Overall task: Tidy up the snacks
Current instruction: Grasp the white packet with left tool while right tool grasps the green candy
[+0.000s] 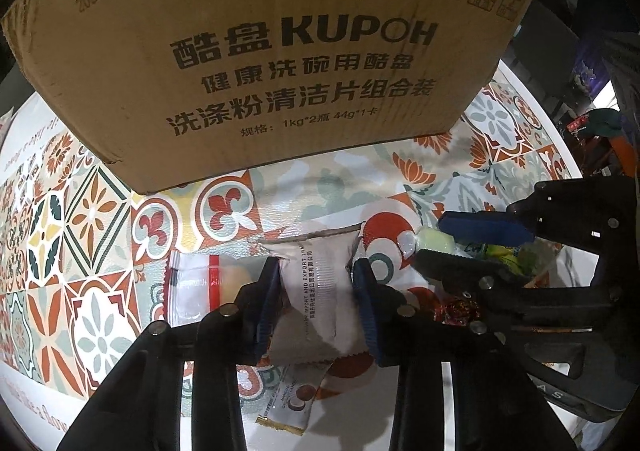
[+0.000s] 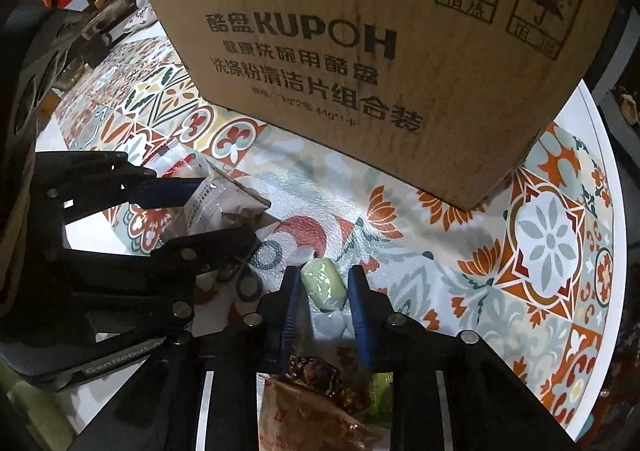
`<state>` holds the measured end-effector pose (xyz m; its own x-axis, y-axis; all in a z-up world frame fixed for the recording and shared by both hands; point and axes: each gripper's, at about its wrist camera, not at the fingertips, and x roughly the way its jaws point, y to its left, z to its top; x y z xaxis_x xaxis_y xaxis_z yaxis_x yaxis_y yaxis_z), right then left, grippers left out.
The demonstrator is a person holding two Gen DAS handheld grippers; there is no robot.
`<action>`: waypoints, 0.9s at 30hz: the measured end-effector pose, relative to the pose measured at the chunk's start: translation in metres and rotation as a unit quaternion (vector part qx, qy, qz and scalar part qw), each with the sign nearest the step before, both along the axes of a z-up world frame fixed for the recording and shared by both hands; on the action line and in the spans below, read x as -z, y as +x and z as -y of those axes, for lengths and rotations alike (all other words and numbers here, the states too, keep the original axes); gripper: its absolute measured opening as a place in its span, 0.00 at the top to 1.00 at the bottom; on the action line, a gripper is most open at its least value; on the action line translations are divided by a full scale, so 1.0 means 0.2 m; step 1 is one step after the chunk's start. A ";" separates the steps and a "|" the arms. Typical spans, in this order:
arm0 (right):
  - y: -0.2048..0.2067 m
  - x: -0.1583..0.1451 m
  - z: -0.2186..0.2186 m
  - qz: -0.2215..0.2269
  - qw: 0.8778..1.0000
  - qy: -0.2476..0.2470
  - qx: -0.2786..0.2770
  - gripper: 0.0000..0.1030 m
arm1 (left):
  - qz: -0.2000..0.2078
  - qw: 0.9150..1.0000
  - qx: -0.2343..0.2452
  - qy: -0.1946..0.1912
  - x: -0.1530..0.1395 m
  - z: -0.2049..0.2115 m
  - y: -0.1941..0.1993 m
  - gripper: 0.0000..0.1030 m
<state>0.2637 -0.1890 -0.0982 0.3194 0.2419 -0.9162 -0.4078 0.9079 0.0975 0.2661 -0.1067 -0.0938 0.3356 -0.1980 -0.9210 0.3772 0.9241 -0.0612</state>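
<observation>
My left gripper [image 1: 316, 275] is shut on a white snack packet [image 1: 316, 291] with small printed text, just above the patterned tablecloth; both blue pads press its sides. It also shows in the right wrist view [image 2: 212, 207]. My right gripper [image 2: 322, 283] is shut on a pale green wrapped candy [image 2: 323, 283], which also shows in the left wrist view [image 1: 434, 241]. A large brown KUPOH cardboard box [image 1: 280, 51] stands just beyond both grippers, also seen in the right wrist view [image 2: 380, 51].
More snacks lie on the tablecloth [image 1: 100, 251]: a clear packet with a red stripe [image 1: 192, 291], a coconut-print sachet [image 1: 288, 407], foil-wrapped candies [image 2: 320, 375], an orange packet [image 2: 304, 419]. Dark kitchenware [image 2: 100, 35] sits far left. The table edge [image 2: 604, 155] curves on the right.
</observation>
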 end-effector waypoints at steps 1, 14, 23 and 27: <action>0.00 0.00 0.00 0.000 1.000 0.003 0.003 0.75 | 0.000 1.000 -0.001 -0.002 0.00 0.00 0.00 0.69; -0.05 -0.08 0.07 0.018 0.998 0.022 0.063 0.76 | 0.016 0.999 -0.019 -0.029 -0.04 -0.11 -0.07 0.72; -0.11 -0.22 0.07 0.046 0.995 0.037 0.085 0.76 | 0.044 0.997 -0.028 -0.050 -0.23 -0.18 -0.18 0.72; -0.16 -0.31 0.06 0.067 0.993 0.042 0.091 0.76 | 0.067 0.995 -0.033 -0.061 -0.34 -0.21 -0.23 0.72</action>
<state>0.2325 -0.2017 -0.0363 0.4832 0.2425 -0.8412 -0.2513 0.9589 0.1320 0.2201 -0.0639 -0.0250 0.4696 -0.2781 -0.8379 0.3276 0.9362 -0.1271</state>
